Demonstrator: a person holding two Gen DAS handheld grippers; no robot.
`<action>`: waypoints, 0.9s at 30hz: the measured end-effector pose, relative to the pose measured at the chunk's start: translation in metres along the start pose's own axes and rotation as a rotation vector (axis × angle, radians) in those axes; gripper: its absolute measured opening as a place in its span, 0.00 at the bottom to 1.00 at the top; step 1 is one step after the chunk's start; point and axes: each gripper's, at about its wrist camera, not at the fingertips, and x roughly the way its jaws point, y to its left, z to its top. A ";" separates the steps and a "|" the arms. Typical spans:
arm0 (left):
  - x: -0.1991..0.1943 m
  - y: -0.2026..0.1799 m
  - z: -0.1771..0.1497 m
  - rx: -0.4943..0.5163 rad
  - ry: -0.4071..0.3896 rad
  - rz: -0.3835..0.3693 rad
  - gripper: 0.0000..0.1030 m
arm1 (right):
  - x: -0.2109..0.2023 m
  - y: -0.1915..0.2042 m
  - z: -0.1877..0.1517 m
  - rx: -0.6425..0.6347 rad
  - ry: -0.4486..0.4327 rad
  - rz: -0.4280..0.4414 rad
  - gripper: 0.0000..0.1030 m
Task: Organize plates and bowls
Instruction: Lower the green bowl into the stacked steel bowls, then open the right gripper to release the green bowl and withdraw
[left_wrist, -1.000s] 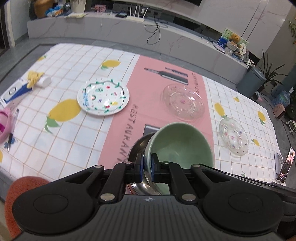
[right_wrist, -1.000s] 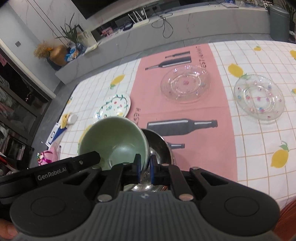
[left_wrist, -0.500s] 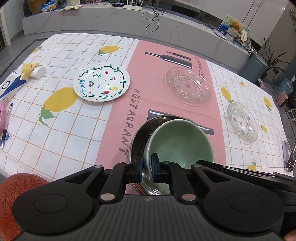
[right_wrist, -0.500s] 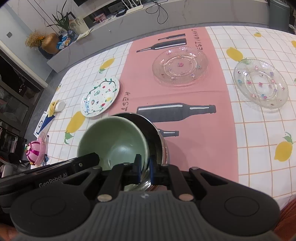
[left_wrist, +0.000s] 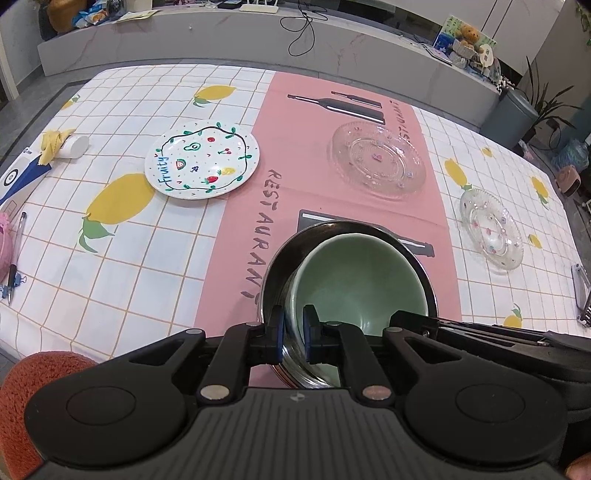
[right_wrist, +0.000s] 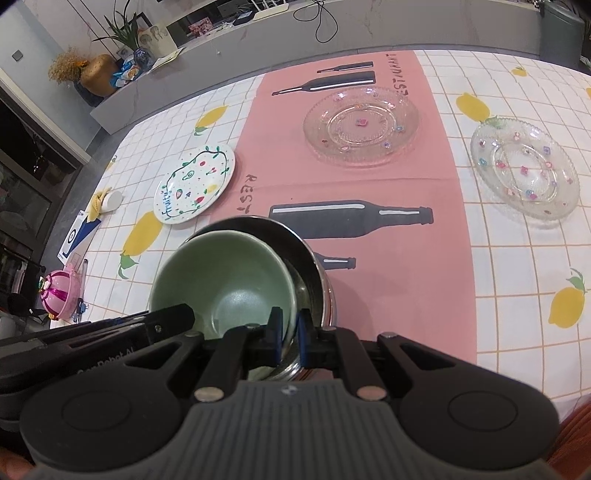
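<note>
**Nesting Green Bowl in Steel Bowl: Label and Container Check**

Reading the printed matter first: the pink centre strip of the tablecloth (left_wrist: 280, 155) carries the word "RESTAURANT" twice, once near the steel bowl and once at the far end beside printed bottle silhouettes. The white plate (left_wrist: 202, 159), far left on the worktop, bears the blue word "Fruity" inside a drawn vine border with small fruit motifs. The left tool's body, seen in the right wrist view, shows partial lettering that cannot be read in full.

Containers:
- Green bowl (left_wrist: 354, 275): sits tilted inside the steel bowl (left_wrist: 275, 266), near centre of the worktop on the pink strip. The green bowl holds nothing.
- Large glass plate (left_wrist: 377, 159): far centre on the pink strip, holds nothing, small coloured flower marks in the glass.
- Small glass plate (left_wrist: 491, 230): right side, on the white checked area, holds nothing.

Tool state:
- Left tool (left_wrist: 293, 325): jaws narrow, clamped on the near left rim of the green bowl.
- Right tool (right_wrist: 290, 326): jaws narrow, clamped on the near right rim of the same bowl.
</note>
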 end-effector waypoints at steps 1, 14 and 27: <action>0.000 0.000 0.000 0.001 0.003 -0.001 0.11 | 0.000 0.000 0.000 0.001 0.001 0.001 0.07; 0.000 0.004 0.004 -0.013 0.004 -0.016 0.16 | -0.003 0.004 0.000 -0.013 -0.006 -0.005 0.14; -0.026 0.001 0.014 0.021 -0.098 0.000 0.31 | -0.024 0.011 0.002 -0.042 -0.082 -0.012 0.32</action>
